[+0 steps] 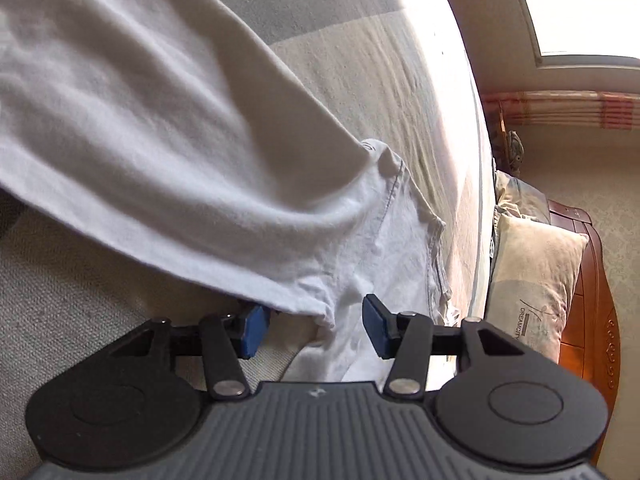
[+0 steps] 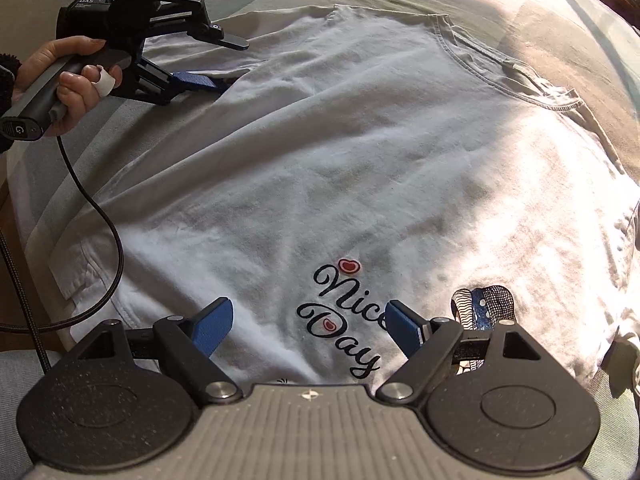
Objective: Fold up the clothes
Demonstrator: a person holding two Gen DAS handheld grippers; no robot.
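Observation:
A white T-shirt (image 2: 320, 152) with a "Nice Day" print (image 2: 340, 320) lies spread on the bed, neckline (image 2: 500, 64) at the far right. Its left side is turned over into a thick fold (image 1: 160, 140). My left gripper (image 1: 314, 328) is open at that fold's edge. A corner of the cloth hangs between its blue pads (image 1: 378, 330), which do not press on it. In the right wrist view a hand (image 2: 68, 80) holds this gripper at the shirt's far left side. My right gripper (image 2: 308, 328) hovers open over the print with nothing between its fingers.
The bed cover (image 1: 360, 60) is grey and beige. Pillows (image 1: 536, 280) lean against a wooden headboard (image 1: 592, 280) to the right, below a bright window (image 1: 580, 8). A black cable (image 2: 108, 220) trails from the left gripper across the shirt's left edge.

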